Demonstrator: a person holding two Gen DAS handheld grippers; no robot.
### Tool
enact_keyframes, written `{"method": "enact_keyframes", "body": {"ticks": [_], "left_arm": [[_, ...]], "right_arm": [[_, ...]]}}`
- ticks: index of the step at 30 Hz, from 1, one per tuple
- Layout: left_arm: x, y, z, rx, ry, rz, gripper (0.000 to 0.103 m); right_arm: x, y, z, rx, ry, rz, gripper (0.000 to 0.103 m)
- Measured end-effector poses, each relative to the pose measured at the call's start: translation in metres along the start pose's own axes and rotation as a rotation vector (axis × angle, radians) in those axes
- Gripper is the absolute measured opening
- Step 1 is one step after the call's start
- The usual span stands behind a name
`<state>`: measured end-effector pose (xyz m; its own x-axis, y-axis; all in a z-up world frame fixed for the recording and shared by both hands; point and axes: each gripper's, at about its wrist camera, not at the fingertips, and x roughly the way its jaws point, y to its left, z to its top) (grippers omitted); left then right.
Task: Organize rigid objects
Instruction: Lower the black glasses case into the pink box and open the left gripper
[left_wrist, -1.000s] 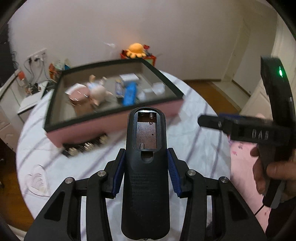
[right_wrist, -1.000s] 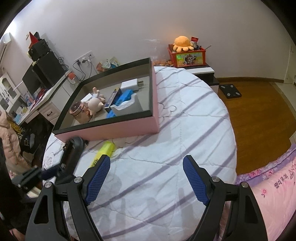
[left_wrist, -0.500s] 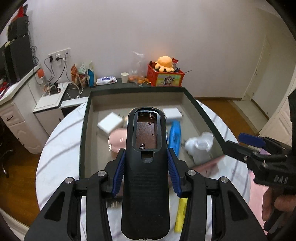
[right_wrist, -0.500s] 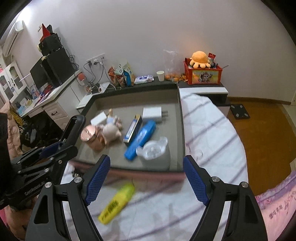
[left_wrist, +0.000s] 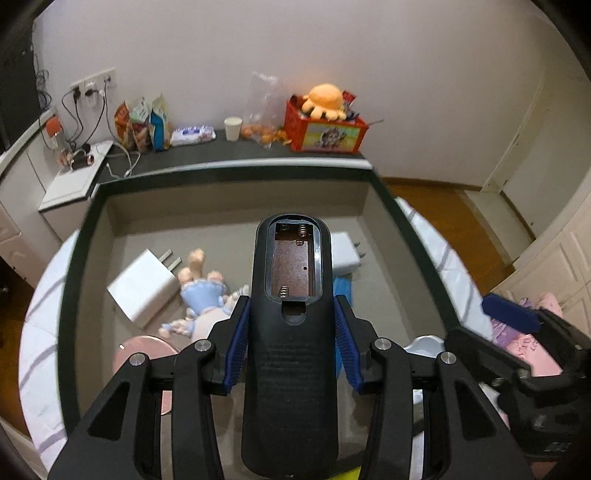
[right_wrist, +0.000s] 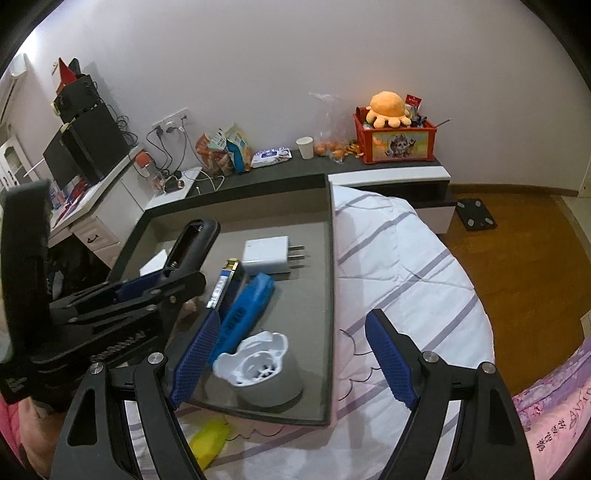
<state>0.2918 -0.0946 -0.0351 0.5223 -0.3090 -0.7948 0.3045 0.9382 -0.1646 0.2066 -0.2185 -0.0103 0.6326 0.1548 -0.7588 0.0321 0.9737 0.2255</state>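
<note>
Transport of the remote (left_wrist: 290, 332) is nearly complete: a second ago my left gripper (left_wrist: 290, 336) held it short of the tray (left_wrist: 74, 295), above the bedspread; now it hangs over the tray floor, between the left charger (left_wrist: 142, 286) and the right charger (left_wrist: 343, 251). Pads stay clamped on its sides, battery bay facing up. My right gripper (right_wrist: 291, 362) has come forward too, jaws wide and empty, over the tray's near right corner. Judgement: release should follow next.
</note>
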Motion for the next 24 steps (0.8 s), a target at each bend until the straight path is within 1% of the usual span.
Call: {"method": "enact_keyframes", "body": {"ticks": [2, 3, 5, 6, 7, 9, 15, 17, 19, 20, 22, 24], "left_arm": [[0.006, -0.002, -0.003, 0.006, 0.004, 0.008, 0.046], [0.007, -0.005, -0.003, 0.014, 0.004, 0.029, 0.046], [0.009, -0.009, -0.003, 0.03, 0.004, 0.05, 0.054], [0.009, -0.011, -0.004, 0.029, 0.002, 0.042, 0.063], [0.01, -0.013, -0.005, 0.029, 0.001, 0.041, 0.069], [0.011, -0.013, -0.006, 0.026, -0.001, 0.061, 0.073], [0.004, -0.009, -0.007, -0.003, -0.005, 0.045, 0.084], [-0.006, -0.008, -0.009, -0.01, -0.029, 0.061, 0.09], [-0.022, -0.004, -0.011, -0.026, -0.072, 0.037, 0.098], [-0.032, -0.002, -0.013, -0.035, -0.096, 0.032, 0.099], [-0.054, 0.003, -0.017, -0.038, -0.148, 0.061, 0.102], [-0.075, 0.009, -0.024, -0.039, -0.193, 0.1, 0.103]], "right_arm": [[0.003, -0.004, 0.001, 0.004, 0.006, 0.005, 0.082], [0.004, -0.006, 0.0, 0.005, 0.009, 0.006, 0.082], [0.006, -0.007, 0.0, 0.005, 0.013, 0.009, 0.082], [0.007, -0.006, -0.001, 0.005, 0.015, 0.01, 0.082], [0.008, -0.006, -0.001, 0.005, 0.017, 0.012, 0.082], [0.009, -0.005, -0.002, 0.002, 0.02, 0.008, 0.083], [0.003, -0.008, -0.001, 0.012, 0.009, -0.003, 0.082], [-0.004, -0.006, -0.002, 0.015, -0.003, -0.008, 0.082], [-0.01, -0.004, -0.002, 0.017, -0.016, -0.009, 0.082], [-0.014, -0.003, -0.003, 0.02, -0.024, -0.008, 0.082], [-0.024, 0.001, -0.007, 0.021, -0.039, -0.007, 0.082], [-0.032, 0.006, -0.011, 0.018, -0.045, -0.008, 0.082]]}}
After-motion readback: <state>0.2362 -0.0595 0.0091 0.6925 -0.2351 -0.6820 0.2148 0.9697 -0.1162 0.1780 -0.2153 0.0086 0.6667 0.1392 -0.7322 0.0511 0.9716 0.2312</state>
